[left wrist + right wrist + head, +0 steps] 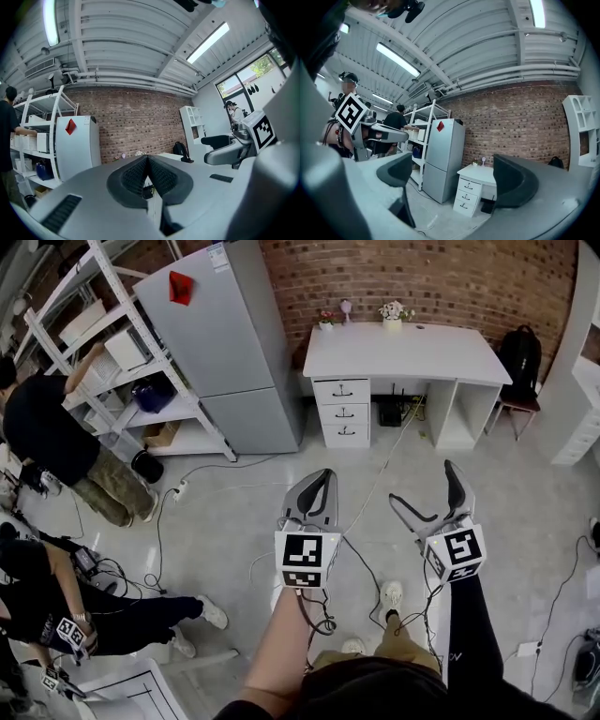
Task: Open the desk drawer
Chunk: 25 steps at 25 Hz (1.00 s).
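In the left gripper view, the left gripper (148, 158), jaws together, covers the desk (172, 156) except for a strip of its top. The drawers are hidden there. In the right gripper view, the right jaw of the right gripper (454, 176) hides the desk's right half. Three small things (394, 312) along the desktop's back edge are too small to tell. The head view's left edge cuts off a person (42, 427).
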Available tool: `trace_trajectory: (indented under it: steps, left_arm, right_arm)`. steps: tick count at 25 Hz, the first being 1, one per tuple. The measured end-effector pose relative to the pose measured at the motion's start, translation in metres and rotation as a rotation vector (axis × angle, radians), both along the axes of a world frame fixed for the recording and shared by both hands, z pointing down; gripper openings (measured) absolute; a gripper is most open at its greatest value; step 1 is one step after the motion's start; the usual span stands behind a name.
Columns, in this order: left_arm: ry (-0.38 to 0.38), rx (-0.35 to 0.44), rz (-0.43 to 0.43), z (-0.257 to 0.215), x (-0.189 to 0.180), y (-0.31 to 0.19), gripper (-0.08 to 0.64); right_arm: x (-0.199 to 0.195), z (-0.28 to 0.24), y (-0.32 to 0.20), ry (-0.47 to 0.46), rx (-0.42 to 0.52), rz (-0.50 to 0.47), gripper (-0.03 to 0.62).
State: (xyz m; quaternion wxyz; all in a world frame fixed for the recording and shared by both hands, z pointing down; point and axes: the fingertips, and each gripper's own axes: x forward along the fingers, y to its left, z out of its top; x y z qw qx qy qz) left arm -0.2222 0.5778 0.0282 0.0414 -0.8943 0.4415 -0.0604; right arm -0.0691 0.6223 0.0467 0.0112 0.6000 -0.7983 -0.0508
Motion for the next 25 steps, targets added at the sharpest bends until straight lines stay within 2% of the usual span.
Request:
trace_trajectory:
  steps: [6,14,25]
  left_arm:
    - [-0.026,0.008,0.014,0.008,0.042,-0.051,0.008]
    - [-0.017,-0.01,-0.049,0.01,0.094,-0.138,0.008]
    - [-0.03,-0.017,-0.105,0.026,0.14,-0.212,0.008]
  right_arm:
    - [0.035,0.013,-0.064,-0.012,-0.025,-0.042,0.534]
    - [0.093,0.013,-0.157,-0.02,-0.038,-0.091,0.534]
    - [0.154,0.038,-0.229,-0.023,-0.072,-0.119,0.532]
